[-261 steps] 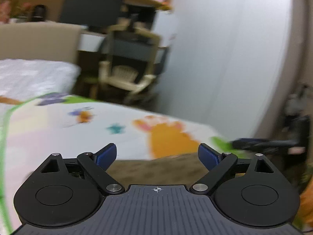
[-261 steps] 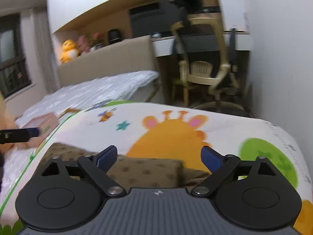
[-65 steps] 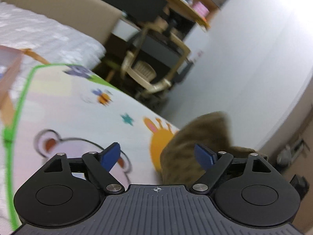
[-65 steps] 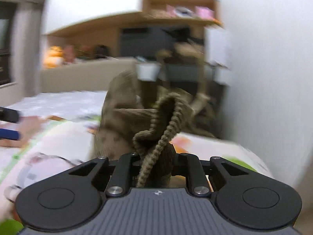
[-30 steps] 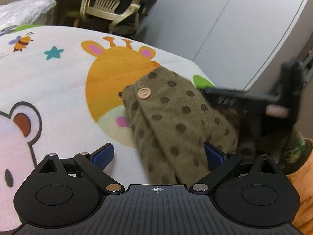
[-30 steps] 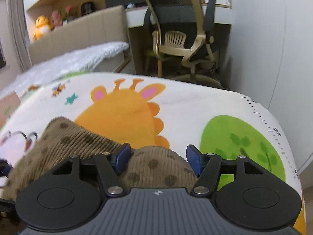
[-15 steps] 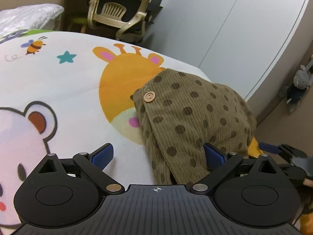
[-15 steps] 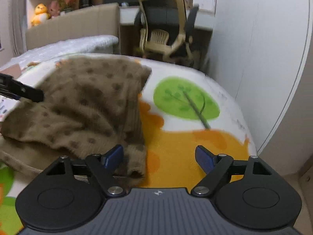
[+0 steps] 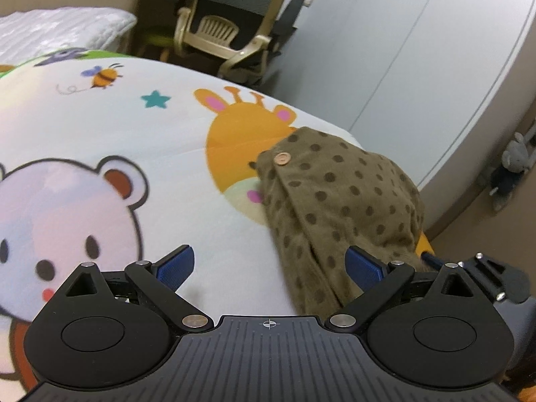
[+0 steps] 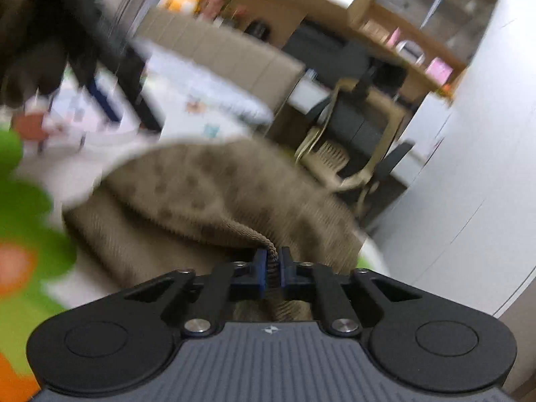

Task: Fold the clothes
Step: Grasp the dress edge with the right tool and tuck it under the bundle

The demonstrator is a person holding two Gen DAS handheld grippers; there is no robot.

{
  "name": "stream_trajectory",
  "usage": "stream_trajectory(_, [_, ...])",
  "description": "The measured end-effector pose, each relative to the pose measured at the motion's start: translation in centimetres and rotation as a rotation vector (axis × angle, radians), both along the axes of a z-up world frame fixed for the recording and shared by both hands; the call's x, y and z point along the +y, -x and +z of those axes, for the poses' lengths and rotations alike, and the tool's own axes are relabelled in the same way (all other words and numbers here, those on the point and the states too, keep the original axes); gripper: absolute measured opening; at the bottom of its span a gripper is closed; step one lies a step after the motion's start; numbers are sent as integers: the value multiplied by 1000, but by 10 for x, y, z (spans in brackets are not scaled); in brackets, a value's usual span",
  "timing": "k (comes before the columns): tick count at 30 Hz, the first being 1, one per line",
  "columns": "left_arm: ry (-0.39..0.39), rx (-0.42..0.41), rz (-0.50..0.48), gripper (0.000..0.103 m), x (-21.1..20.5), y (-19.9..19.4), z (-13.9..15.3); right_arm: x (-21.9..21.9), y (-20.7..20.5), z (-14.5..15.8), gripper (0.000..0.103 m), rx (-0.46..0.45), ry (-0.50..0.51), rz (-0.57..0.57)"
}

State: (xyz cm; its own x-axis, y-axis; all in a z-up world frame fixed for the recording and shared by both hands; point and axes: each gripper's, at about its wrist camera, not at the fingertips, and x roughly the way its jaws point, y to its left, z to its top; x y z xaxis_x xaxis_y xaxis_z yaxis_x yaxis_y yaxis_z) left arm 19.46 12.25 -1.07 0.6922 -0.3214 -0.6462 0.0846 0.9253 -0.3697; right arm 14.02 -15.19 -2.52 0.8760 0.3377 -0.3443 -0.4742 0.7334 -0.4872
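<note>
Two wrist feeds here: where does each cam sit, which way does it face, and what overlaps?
Left wrist: on the left gripper, looking forward and down over the printed mat at the dotted garment; its own open fingers show, with the right gripper at the lower right.
Right wrist: on the right gripper, blurred, facing the garment and chair; its fingers are shut on the garment's ribbed edge.
Shared: garment, mat, chair.

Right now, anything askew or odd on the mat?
Only the brown dotted garment: it lies bunched and unevenly folded over the giraffe print, at the mat's edge. The right gripper is shut on its ribbed hem. Left gripper is open, empty.
</note>
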Motion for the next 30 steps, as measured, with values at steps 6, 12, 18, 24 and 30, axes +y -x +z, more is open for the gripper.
stream_trajectory(6, [15,-41,14,99,6,-1,10,-9,21,7,4,120,-60,26])
stream_trajectory(12, [92,-164,-93,99,-12,-15,42,-14,23,-16,4,255,-42,41])
stream_trajectory(18, [130,-174,-215,99,-39,-7,41,-27,25,4,23,193,-98,68])
stream_trajectory(24, [-189,-170,-202,99,-52,27,19,-9,18,-14,37,184,-38,104])
stream_trajectory(30, [-343,-175,-311,99,-78,49,-4,10,2,-21,32,135,-24,102])
